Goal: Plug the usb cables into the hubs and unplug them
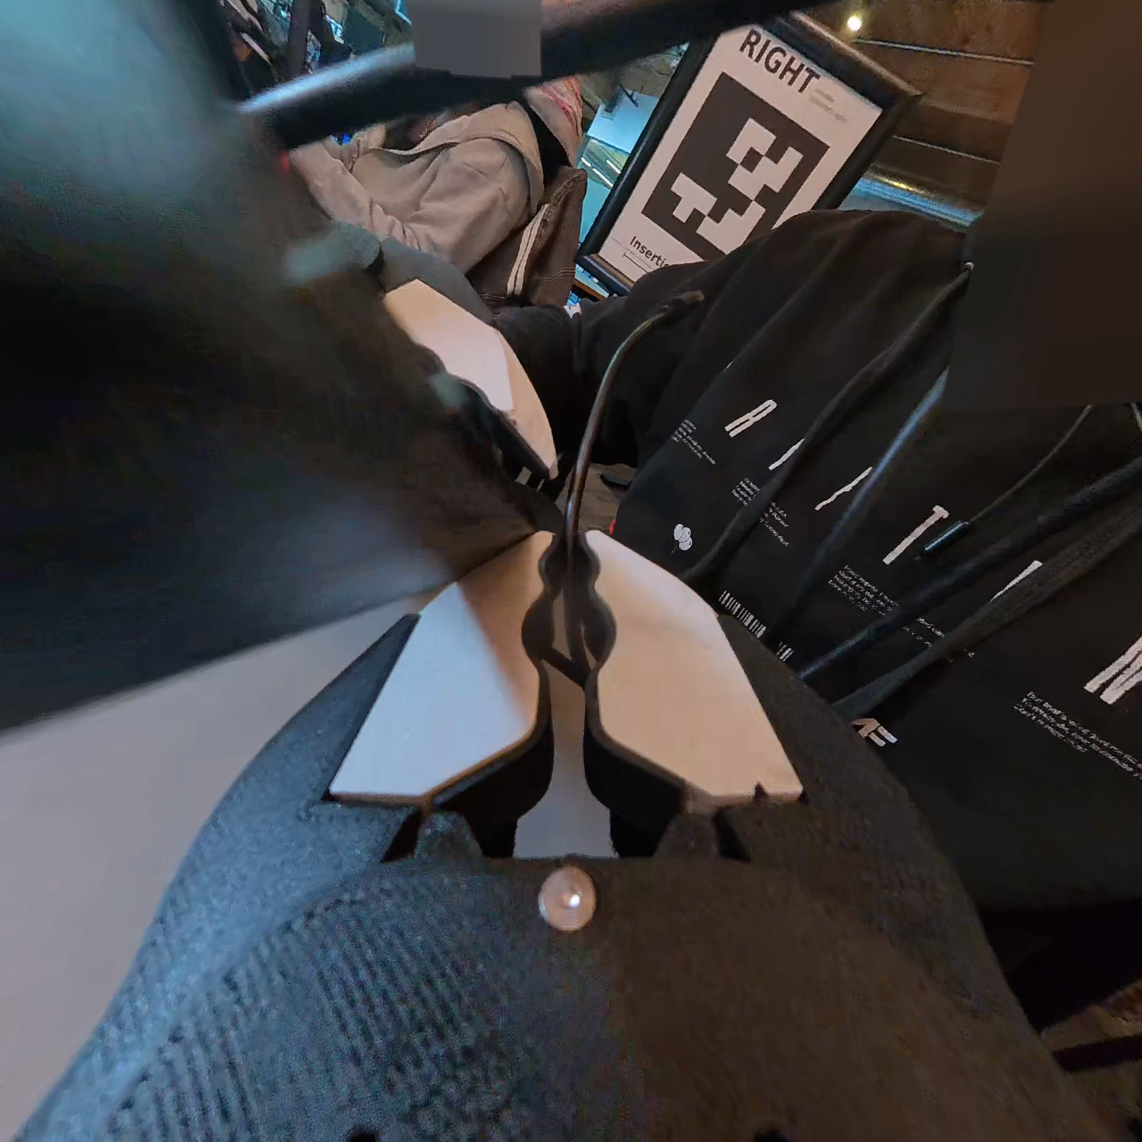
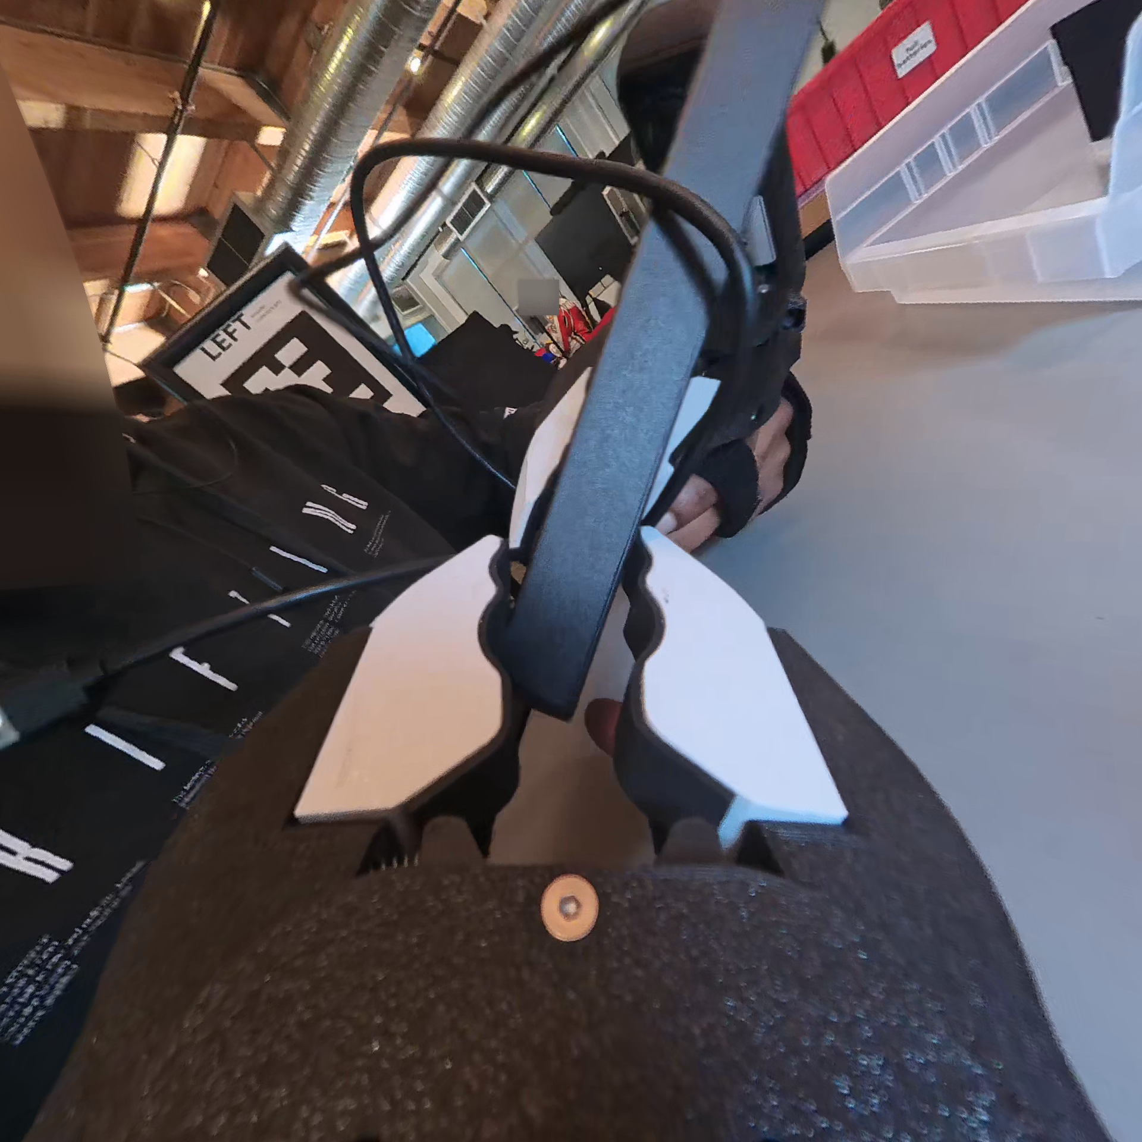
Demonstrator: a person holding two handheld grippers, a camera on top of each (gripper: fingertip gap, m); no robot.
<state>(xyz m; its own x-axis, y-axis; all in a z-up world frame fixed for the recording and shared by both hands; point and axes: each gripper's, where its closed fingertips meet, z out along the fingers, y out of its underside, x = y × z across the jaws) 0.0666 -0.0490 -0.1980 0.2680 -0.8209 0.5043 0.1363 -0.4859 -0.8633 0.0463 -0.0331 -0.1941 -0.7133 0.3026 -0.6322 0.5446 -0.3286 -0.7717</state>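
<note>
1. Here the right gripper point(image 2: 568, 593) pinches the long flat dark-grey slab of a USB hub point(image 2: 624, 445) near its lower end, holding it tilted above the grey tabletop point(image 2: 958, 556), probably so its ports face the other tool.
2. The left gripper point(image 1: 568, 593) is pressed together on a thin black USB cable point(image 1: 593, 420), which arcs upward from the pads, likely to steer a plug.
3. The plug itself is hidden.

My left tongs point(image 1: 568, 593) show grainy matt black plastic with smooth white panels, pinching a thin rubbery cable point(image 1: 587, 445). The hub point(image 2: 612, 494) looks like matt dark metal, finely textured. Soft black cloth hoodie point(image 2: 247, 525); smooth matt grey desk point(image 2: 958, 494); translucent plastic bin point(image 2: 989, 204).
</note>
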